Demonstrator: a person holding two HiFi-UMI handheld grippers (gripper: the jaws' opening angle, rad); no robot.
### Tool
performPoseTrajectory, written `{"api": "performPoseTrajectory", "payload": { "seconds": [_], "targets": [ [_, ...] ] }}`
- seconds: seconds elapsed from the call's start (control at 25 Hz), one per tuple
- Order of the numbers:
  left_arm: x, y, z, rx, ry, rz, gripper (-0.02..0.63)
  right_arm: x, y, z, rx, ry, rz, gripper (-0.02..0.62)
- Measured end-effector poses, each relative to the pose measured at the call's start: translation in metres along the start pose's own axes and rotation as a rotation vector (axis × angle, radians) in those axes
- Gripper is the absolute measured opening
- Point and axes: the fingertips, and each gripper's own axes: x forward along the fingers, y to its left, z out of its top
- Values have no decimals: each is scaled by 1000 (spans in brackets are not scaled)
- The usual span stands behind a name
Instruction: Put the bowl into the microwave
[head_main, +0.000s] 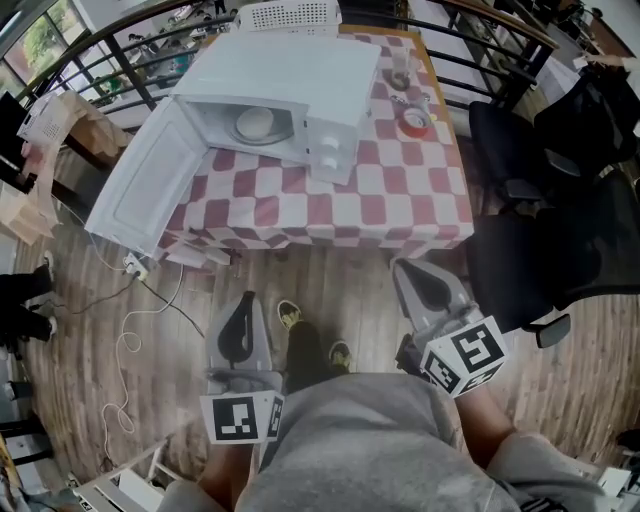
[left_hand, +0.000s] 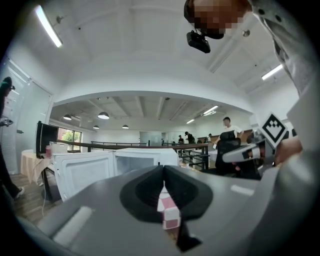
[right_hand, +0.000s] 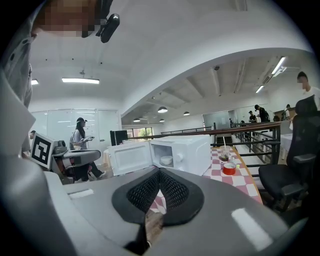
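In the head view, a white microwave (head_main: 300, 75) stands on a table (head_main: 400, 205) covered with a red and white checked cloth. Its door (head_main: 140, 195) is swung wide open to the left, past the table edge. The bowl (head_main: 255, 123), pale and round, sits inside the microwave cavity. To the right of the microwave are a cup (head_main: 400, 68) and a red round container (head_main: 415, 122). Black chairs (head_main: 510, 140) stand at the right of the table. Both grippers are low over the wooden floor (head_main: 340, 275), well apart from the table. The left gripper (head_main: 242, 312) and the right gripper (head_main: 418, 280) both point toward the table.

In the left gripper view, the two jaws of the left gripper (left_hand: 163, 172) are pressed together and nothing is between them. Beyond them the microwave (left_hand: 145, 156) shows with its door (left_hand: 82, 172) open; I cannot make out the bowl from here. The right gripper (left_hand: 227, 157) is visible at the right side.

In the right gripper view, the jaws of the right gripper (right_hand: 159, 175) are also pressed together, with nothing between them. The bowl (right_hand: 166, 160) is seen inside the open microwave (right_hand: 187, 150), near the front of the cavity. The red round container (right_hand: 229, 168) and the cup (right_hand: 223, 156), which has a straw, stand on the checked cloth to the right of the microwave. The left gripper (right_hand: 92, 156) shows at the left.
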Motion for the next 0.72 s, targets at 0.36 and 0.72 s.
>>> {"api": "performPoseTrajectory", "payload": {
  "seconds": [0.36, 0.72],
  "targets": [
    [-16, -16, 3, 4, 3, 2, 11, -25, 10, 7, -10, -35, 1, -5],
    [-9, -25, 8, 16, -5, -27, 11, -33, 5, 6, 4, -42, -16, -5]
  ]
}}
